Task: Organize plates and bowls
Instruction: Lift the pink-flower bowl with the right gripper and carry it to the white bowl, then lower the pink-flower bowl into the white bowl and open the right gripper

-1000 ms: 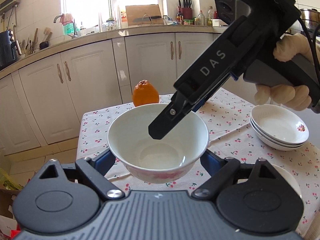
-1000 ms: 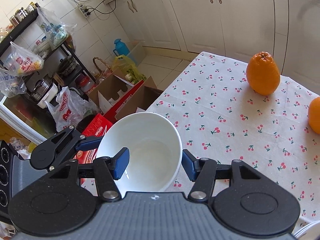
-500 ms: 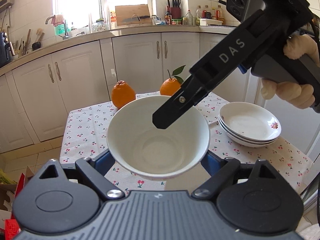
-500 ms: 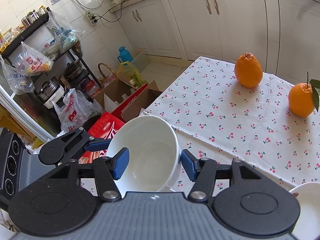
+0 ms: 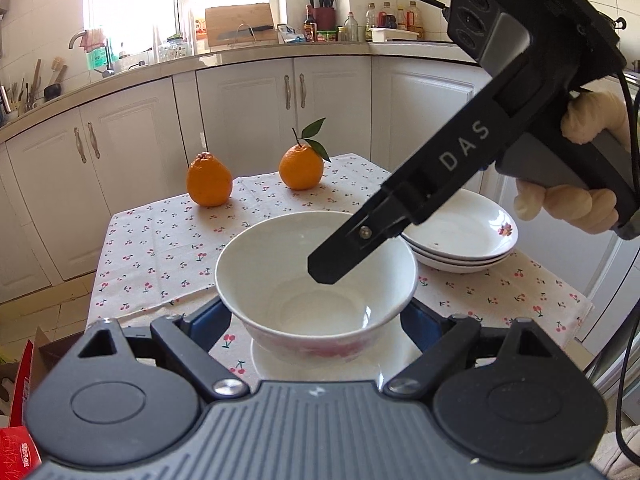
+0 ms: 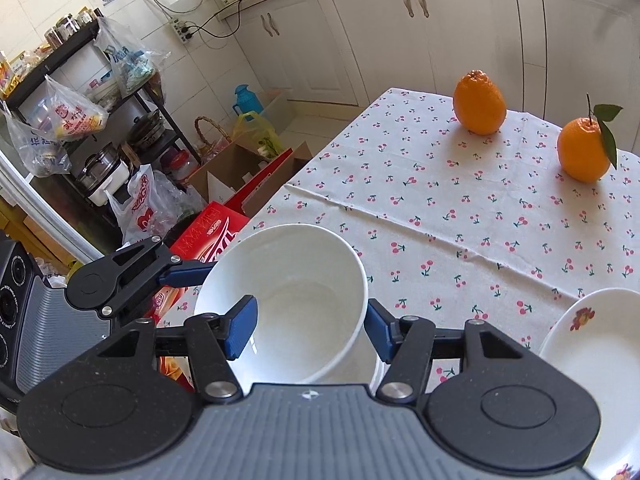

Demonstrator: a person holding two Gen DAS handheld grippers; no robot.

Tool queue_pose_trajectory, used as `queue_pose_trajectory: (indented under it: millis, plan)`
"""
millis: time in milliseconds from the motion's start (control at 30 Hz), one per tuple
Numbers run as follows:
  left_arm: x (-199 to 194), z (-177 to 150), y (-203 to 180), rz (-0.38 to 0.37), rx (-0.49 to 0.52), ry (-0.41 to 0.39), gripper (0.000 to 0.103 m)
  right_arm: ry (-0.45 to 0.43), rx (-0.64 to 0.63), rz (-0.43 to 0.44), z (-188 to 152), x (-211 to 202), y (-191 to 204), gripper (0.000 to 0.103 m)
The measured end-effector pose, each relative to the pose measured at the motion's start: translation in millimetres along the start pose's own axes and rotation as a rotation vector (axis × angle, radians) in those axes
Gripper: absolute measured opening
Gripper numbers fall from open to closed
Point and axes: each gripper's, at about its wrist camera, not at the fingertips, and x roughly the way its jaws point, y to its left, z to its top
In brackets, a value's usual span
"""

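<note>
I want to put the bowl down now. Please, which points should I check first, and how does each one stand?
1. Left claw grips the bowl on both sides: ok.
2. Right claw closed on the rim: not ok; it is open, one finger inside, one outside.
3. White dish directly under the bowl: ok; bowl or plate, cannot tell.
4. Plate stack apart from the bowl: ok.
5. Plain orange and leafy orange away at the far edge: ok.
</note>
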Motion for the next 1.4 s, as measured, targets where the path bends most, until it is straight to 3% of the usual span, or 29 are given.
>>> queue_pose_trajectory:
  millis: [1033,1267,1400]
  plan:
    - [12.9,-18.0,-0.3,-0.055,-0.07,0.079,0.094,0.043,-0.019,-0.015,-20.5,17.3,-0.5,0.071]
    - [7.0,-20.1,-1.8,-0.062,-0.044,0.068,0.096,0.005,-0.045,-0.028,-21.3,9.1,5.4,0.088]
    - [-2.2,-21.8,-1.6,-0.066,-0.024,0.05,0.099,-0.04,-0.09,-0.057,-25.4,1.4,13.4,0.103]
